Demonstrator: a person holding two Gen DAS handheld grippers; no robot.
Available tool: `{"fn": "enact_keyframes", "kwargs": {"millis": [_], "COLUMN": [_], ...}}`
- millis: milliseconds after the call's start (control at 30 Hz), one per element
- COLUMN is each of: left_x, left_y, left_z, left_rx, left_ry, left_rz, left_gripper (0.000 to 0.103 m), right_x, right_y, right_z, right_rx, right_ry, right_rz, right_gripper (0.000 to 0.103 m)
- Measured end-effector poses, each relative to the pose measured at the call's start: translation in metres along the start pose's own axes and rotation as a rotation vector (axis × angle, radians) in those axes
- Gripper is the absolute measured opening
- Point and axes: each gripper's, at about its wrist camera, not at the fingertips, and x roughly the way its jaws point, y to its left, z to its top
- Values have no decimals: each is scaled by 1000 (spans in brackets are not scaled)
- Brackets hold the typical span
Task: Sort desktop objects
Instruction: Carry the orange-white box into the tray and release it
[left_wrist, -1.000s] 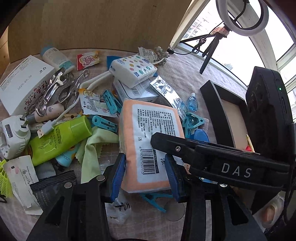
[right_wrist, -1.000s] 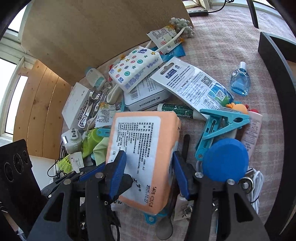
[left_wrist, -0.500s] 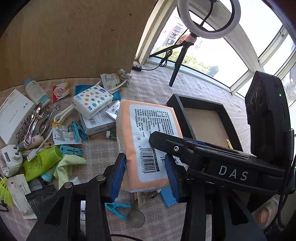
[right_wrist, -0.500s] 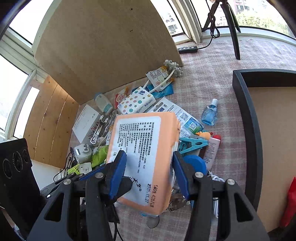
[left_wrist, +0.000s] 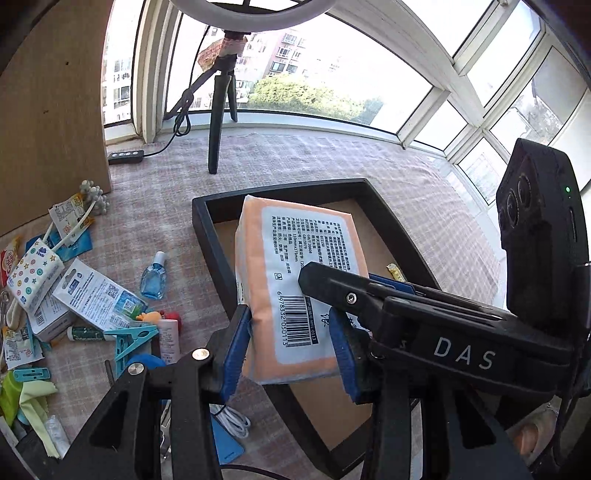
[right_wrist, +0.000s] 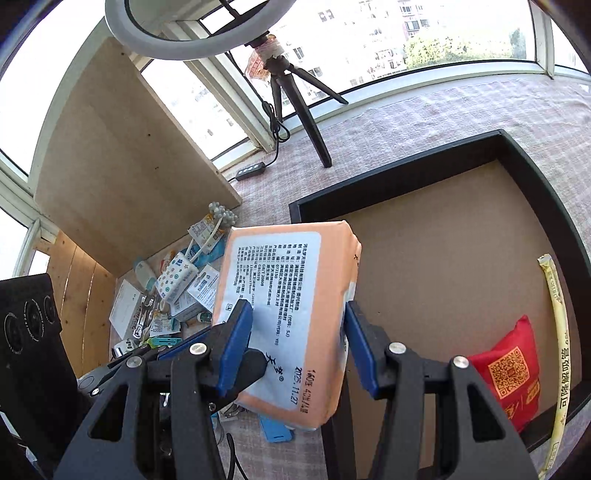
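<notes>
While both the left gripper and right gripper clamp the pack over the tray, 2 items lie inside; clutter at 9 o'clock remains.

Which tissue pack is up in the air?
The big orange tissue pack, gripped by both tools. The small white one with coloured dots lies on the table among the clutter.

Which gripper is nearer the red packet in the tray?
Right. The right gripper, clamping the orange tissue pack, sits just beside the red packet in the black tray. The left gripper grips the pack's opposite side, farther away.
</notes>
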Motion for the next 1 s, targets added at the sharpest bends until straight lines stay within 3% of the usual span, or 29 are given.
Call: {"fn": "enact_keyframes", "kwargs": {"millis": [167, 267, 333, 500, 733, 1000], "left_x": [21, 25, 24, 15, -13, -65], "left_y": [-35, -41, -41, -31, 2, 70], "left_z": [12, 17, 19, 19, 10, -28], "left_rx": [54, 23, 3, 13, -9, -74], "left_ry": [24, 40, 39, 29, 4, -58], "left_rz": [-44, -136, -147, -93, -31, 143], "left_gripper": [40, 40, 40, 40, 40, 43], "right_x": [-23, -37, -46, -57, -50, -32], "right_y": [-38, -57, -68, -75, -52, -11], "right_z": [7, 11, 12, 11, 3, -5], "right_rx": [50, 73, 92, 83, 21, -72], "right_ry": [-38, -73, -105, -135, -121, -82], "right_rz": [-53, -125, -159, -190, -170, -104], "right_gripper": [52, 52, 53, 53, 54, 54]}}
